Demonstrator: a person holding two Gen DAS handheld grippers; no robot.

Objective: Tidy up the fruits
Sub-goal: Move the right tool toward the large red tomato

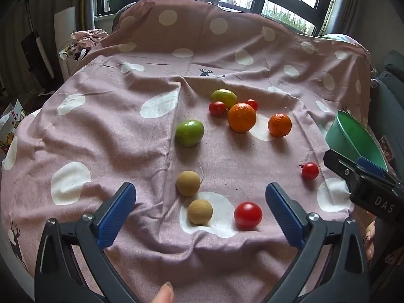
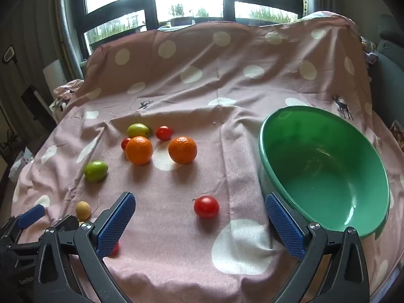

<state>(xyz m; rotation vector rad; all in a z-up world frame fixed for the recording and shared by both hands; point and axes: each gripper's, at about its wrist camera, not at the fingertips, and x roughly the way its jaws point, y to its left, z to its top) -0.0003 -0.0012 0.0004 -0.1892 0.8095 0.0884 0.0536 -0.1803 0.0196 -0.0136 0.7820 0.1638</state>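
Left gripper: jaws fully spread, empty, over two tan longans and a tomato
Right gripper: wide apart, empty, near another tomato
Fruits: loose on wrinkled dotted cloth; green bowl empty
Handling: tomatoes probably light, smooth, easily bruised; pinch gently across the middle
Oranges: firm, dimpled, round

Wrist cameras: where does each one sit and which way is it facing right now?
Left wrist: rides the left tongs, angled down at the fruit on the dotted cloth; open jaws, a fingertip and the right tongs show.
Right wrist: rides the right tongs, angled down at the empty green bowl; open jaws show, left tongs at the left edge.
Shared: two oranges, the bowl, the window.
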